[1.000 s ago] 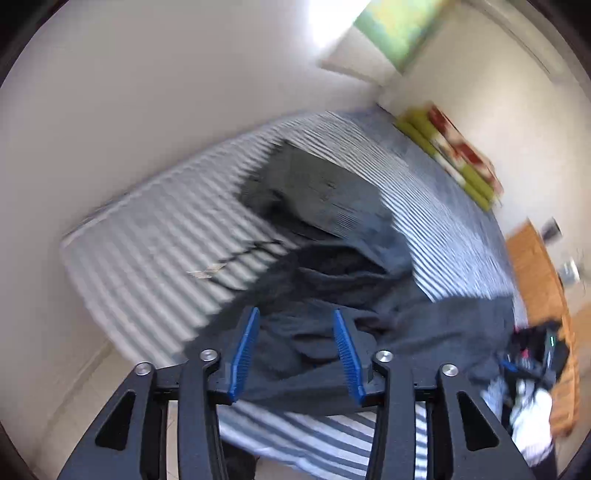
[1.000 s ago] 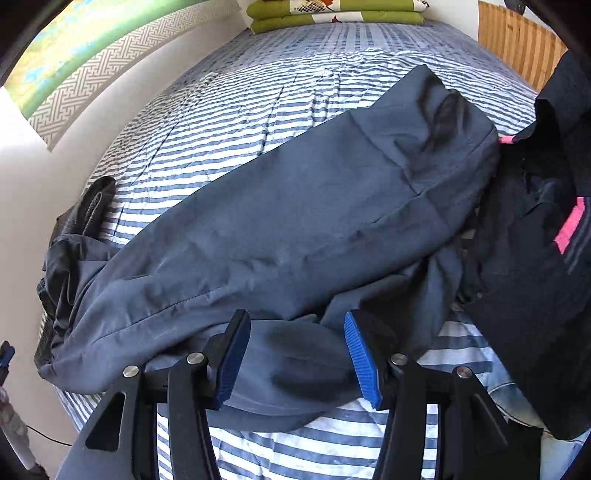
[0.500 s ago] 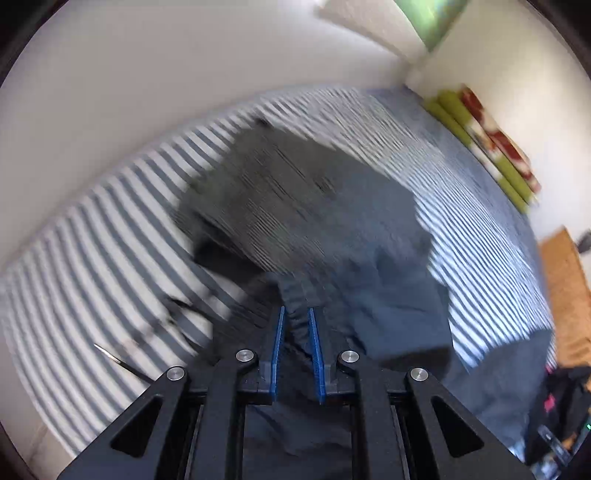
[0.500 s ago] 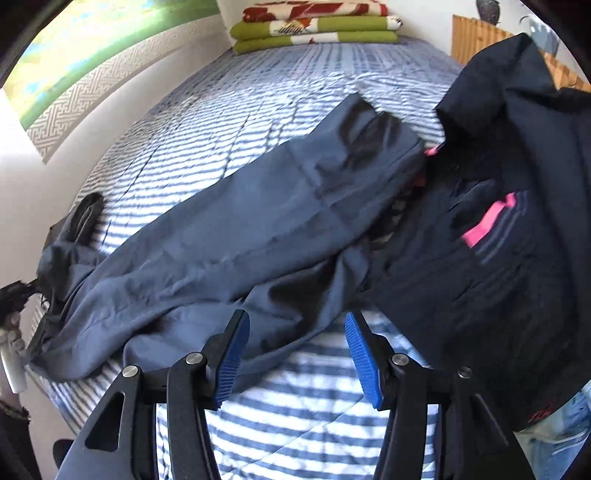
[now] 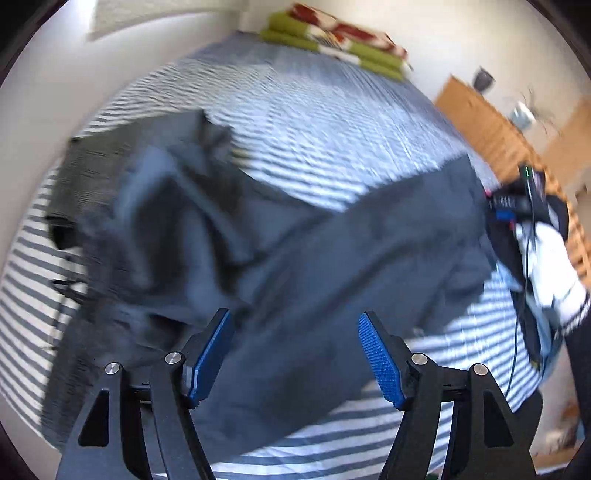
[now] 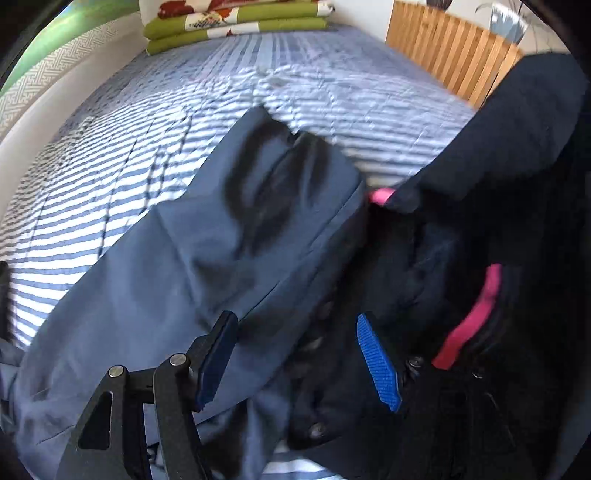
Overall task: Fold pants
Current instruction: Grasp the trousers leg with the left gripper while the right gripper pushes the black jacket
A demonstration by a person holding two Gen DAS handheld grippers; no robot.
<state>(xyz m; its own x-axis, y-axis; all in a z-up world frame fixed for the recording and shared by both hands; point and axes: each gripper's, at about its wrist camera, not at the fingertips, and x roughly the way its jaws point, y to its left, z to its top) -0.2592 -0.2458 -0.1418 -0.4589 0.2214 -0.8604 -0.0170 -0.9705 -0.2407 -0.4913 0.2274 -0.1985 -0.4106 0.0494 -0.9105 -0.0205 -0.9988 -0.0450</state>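
Left wrist view: slate-grey pants [image 5: 332, 258], smooth woven cloth, are spread crumpled across a blue-and-white striped bed [image 5: 332, 122], bunched at the left; the left gripper [image 5: 295, 354] is held above them, its ribbed blue pads [image 5: 212, 354] set wide apart and empty. Right wrist view: a flat pant leg [image 6: 221, 240] is laid beside a dark jacket [image 6: 498, 221] with pink trim at the right, and the right gripper [image 6: 295, 354] is likewise spread, clasping nothing.

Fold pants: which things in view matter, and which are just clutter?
Job:
- grey-blue pants
- striped bed they lie on
- left gripper, open
- right gripper, open

Clutter:
- dark garment with pink trim
- folded green blankets
- wooden slatted panel
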